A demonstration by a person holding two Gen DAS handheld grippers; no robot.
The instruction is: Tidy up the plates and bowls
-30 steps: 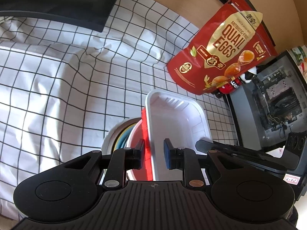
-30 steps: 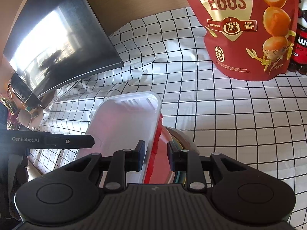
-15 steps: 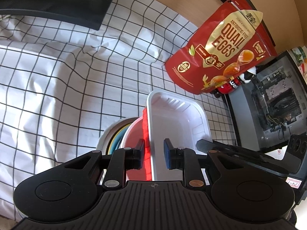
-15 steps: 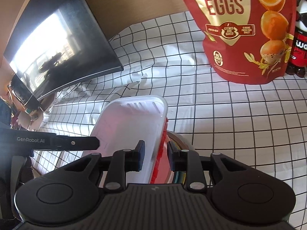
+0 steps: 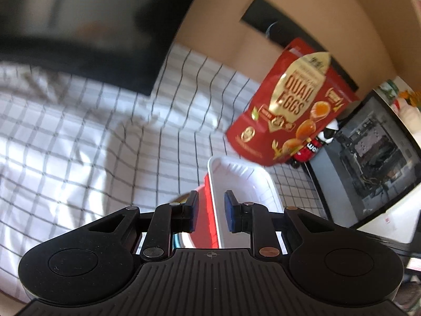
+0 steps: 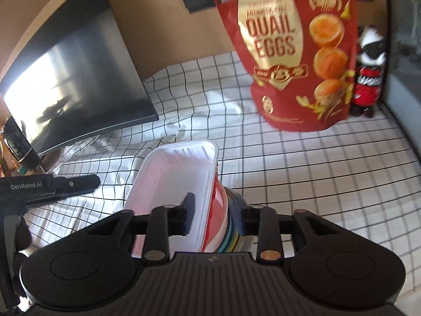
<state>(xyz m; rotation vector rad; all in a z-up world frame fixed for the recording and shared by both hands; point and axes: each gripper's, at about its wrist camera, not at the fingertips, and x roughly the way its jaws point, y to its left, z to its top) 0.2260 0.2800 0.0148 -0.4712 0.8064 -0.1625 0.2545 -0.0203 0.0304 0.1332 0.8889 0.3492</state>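
A white rectangular tray (image 5: 242, 181) lies on top of a red bowl (image 5: 206, 205), which sits on a stack of coloured plates (image 6: 231, 234) on the checked cloth. My left gripper (image 5: 210, 212) is shut on the left rims of the tray and the red bowl. My right gripper (image 6: 214, 214) straddles the opposite rim of the white tray (image 6: 176, 173) and the red bowl (image 6: 218, 210). Its jaws are opening and the pads stand off the rims. The left gripper's black finger (image 6: 52, 187) shows at the far left of the right wrist view.
A tall red quail-egg bag (image 6: 286, 52) stands at the back with a red-labelled bottle (image 6: 368, 84) beside it. A dark monitor (image 6: 73, 84) leans at the back left. A computer case (image 5: 368, 158) stands at the right. The checked cloth (image 6: 315, 171) is wrinkled.
Both views have lifted and tilted up, showing more of the wall, and are blurred. The right gripper's fingers have spread apart around the stack's rim. The left grip looks the same.
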